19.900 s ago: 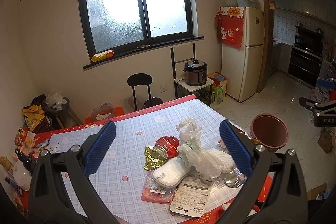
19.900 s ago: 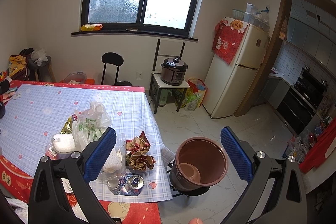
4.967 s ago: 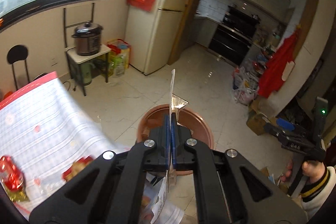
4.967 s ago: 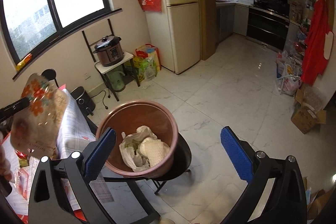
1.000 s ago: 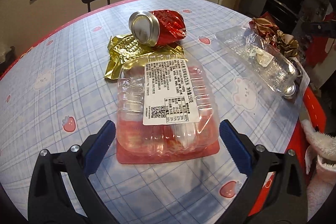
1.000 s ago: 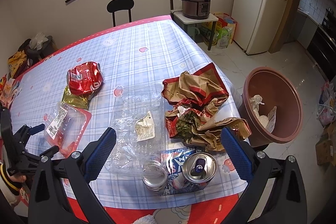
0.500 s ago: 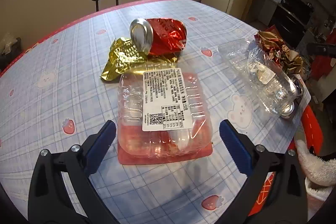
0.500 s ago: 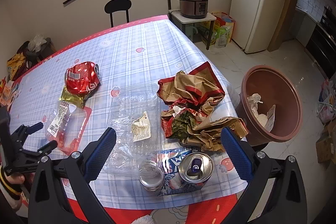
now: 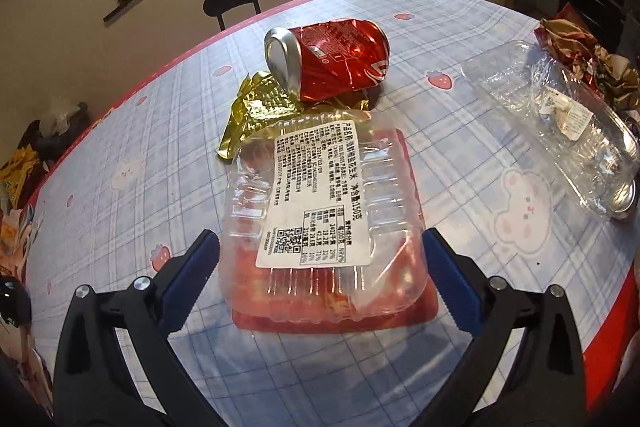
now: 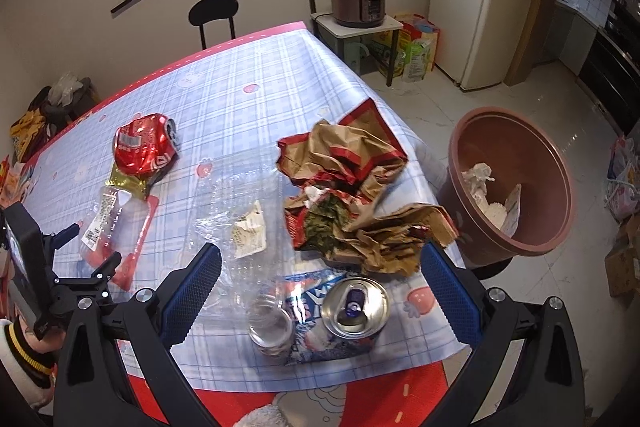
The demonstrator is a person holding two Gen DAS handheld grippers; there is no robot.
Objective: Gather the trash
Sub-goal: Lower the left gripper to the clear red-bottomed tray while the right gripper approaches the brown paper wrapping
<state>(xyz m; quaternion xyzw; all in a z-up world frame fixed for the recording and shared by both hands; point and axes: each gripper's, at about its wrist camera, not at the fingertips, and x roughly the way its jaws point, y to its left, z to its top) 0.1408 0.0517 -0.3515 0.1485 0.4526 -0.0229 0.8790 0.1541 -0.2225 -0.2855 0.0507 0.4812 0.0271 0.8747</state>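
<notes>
Clear plastic clamshell tray (image 9: 324, 211) w/ white printed label, red inside, lies flat on the worktop (image 9: 120, 147) right between the fingers of the left claw (image 9: 320, 269). Claw is wide open, blue pads either side of the tray's near end, not gripping; can't tell if the pads touch it. Just behind the tray: crumpled gold wrapper (image 9: 256, 107), w/ a crushed red can (image 9: 328, 57) on its side atop it. To the right, apart from the tray, a flattened clear plastic package (image 9: 560, 123); beyond that, crumpled brown-and-red paper (image 9: 576, 43) at the worktop edge.

Right claw (image 10: 320, 285) also wide open, holding nothing, hovering above the near edge of the worktop. Below it: an upright silver can (image 10: 356, 307), a small glass jar (image 10: 270, 327), a blue-white wrapper (image 10: 308, 291). Brown bin (image 10: 508, 183) stands on the floor beside the worktop, some trash inside.
</notes>
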